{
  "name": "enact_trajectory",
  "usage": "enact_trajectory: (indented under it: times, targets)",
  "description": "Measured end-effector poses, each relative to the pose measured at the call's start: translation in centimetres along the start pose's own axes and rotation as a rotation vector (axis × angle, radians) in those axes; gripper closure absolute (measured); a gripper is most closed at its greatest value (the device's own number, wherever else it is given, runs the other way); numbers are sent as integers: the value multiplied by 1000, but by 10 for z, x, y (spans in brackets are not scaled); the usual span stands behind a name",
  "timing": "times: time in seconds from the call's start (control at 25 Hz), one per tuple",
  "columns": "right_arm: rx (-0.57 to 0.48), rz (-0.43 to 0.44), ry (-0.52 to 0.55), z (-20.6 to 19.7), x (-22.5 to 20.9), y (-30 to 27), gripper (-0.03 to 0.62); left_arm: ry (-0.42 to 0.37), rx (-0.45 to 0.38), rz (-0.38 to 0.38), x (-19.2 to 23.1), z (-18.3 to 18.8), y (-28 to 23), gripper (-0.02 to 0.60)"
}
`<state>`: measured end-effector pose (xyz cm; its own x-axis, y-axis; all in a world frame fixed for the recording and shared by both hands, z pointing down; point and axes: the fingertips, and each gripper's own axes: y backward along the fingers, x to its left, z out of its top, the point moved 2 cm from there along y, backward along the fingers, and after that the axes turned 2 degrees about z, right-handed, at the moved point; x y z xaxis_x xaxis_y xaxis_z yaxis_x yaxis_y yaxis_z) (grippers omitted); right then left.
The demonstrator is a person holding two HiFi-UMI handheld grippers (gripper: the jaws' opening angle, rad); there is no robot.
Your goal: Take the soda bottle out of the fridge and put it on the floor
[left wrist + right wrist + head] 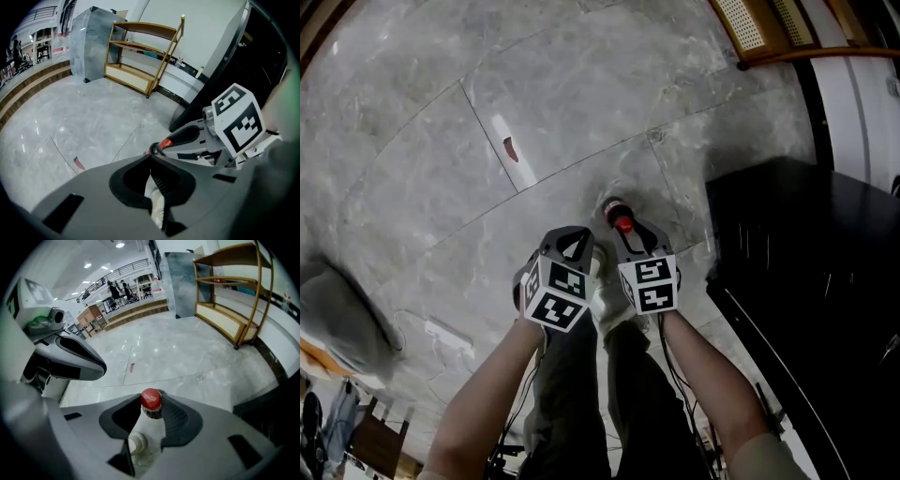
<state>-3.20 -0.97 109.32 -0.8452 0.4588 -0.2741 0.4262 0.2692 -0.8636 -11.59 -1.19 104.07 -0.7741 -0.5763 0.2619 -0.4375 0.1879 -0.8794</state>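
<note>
Right gripper view tells you most of it: the right gripper [151, 404] is clamped on the bottle [149, 427] right under the red cap [151, 399], out at the jaw tips. The rest of the bottle hangs below the jaws, low over the floor [441, 169], just beside what I take to be the fridge [806, 272]. I can't tell if the base is touching down yet, since the gripper hides the body from above.

The left gripper [150, 157] has its jaws together with nothing in them, and it's sitting right next to the right one.

Stuff I'd worry about:

- That's a neck-only pinch at the tips. The body can swing under it, so if the base lands at a tilt and the jaws let go, it probably tips over.
- The floor is polished stone and looks slick. A fallen bottle would likely roll off, maybe under the fridge edge.
- The left gripper is so close it could bump the cap or the other gripper on the way out.
- The person's own legs are right behind the drop spot, so a step back could kick it.
</note>
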Motion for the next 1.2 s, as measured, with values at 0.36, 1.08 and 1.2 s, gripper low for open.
enact_trajectory:
  times: [0.36,1.08,1.2]
  targets:
    - [114,-3,-146,-52,-19,-50,482,73,41,-6,-2,-29,-40,575]
    - [50,49,-505,-54,-46,8,507,35,100,-13,-35,-21,-12,575]
    - [12,50,-370,-28,-37,35,519,45,91,-8,-38,-13,11,575]
